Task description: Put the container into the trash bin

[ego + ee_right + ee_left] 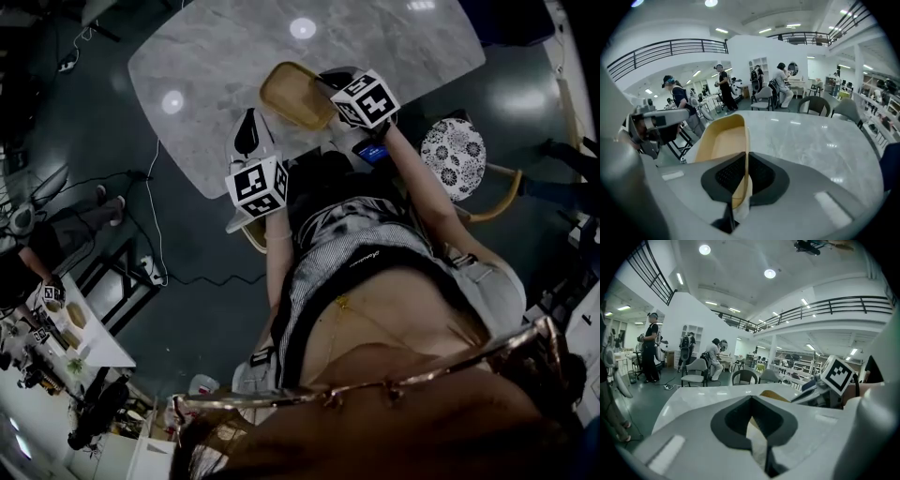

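Note:
A shallow tan container (292, 94) is lifted just above the near edge of the grey marble table (403, 47). My right gripper (330, 94) is shut on its near wall. In the right gripper view the wall stands pinched between the two jaws of that gripper (745, 159), and the container (723, 139) stretches away to the left, tilted. My left gripper (247, 131) hovers at the table's near edge, left of the container, with its jaws together and nothing between them. From the left gripper (751, 399) the container (774, 395) and the right gripper's marker cube (839, 375) show on the right. No trash bin shows.
A chair with a floral cushion (453, 155) stands right of the person. Cables (150, 216) trail over the dark floor at the left. A white workbench (89, 333) is at the lower left. Chairs (813, 105) and several people stand beyond the table.

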A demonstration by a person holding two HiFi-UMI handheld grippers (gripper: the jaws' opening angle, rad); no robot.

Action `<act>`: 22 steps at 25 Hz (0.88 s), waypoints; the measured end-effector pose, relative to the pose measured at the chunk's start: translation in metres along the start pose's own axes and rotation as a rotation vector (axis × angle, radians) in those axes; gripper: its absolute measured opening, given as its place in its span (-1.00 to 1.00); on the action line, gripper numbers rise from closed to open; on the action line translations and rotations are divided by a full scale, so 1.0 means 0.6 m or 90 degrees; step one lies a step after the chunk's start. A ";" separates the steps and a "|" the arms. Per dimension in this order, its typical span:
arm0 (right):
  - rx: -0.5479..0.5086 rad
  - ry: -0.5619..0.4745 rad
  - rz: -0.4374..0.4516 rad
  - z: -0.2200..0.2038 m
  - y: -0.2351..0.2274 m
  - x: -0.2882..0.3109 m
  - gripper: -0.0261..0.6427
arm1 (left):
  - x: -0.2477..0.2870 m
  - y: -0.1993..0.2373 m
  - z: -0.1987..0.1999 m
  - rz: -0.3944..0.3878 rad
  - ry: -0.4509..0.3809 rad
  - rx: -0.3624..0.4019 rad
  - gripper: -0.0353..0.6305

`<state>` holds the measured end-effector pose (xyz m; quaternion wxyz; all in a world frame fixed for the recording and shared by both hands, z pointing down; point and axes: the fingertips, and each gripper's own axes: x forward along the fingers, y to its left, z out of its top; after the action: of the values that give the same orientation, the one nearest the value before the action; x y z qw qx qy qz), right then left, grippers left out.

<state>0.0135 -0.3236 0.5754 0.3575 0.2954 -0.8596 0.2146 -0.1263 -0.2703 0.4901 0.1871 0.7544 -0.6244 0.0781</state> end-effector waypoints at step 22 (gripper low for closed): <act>0.023 -0.219 0.021 0.139 0.014 -0.175 -0.79 | -0.018 -0.059 0.130 -0.015 -0.113 0.043 -0.89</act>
<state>0.0268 -0.3286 0.4418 0.1963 0.3197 -0.9089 0.1820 -0.1033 -0.2848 0.4084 0.1064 0.7717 -0.6263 0.0301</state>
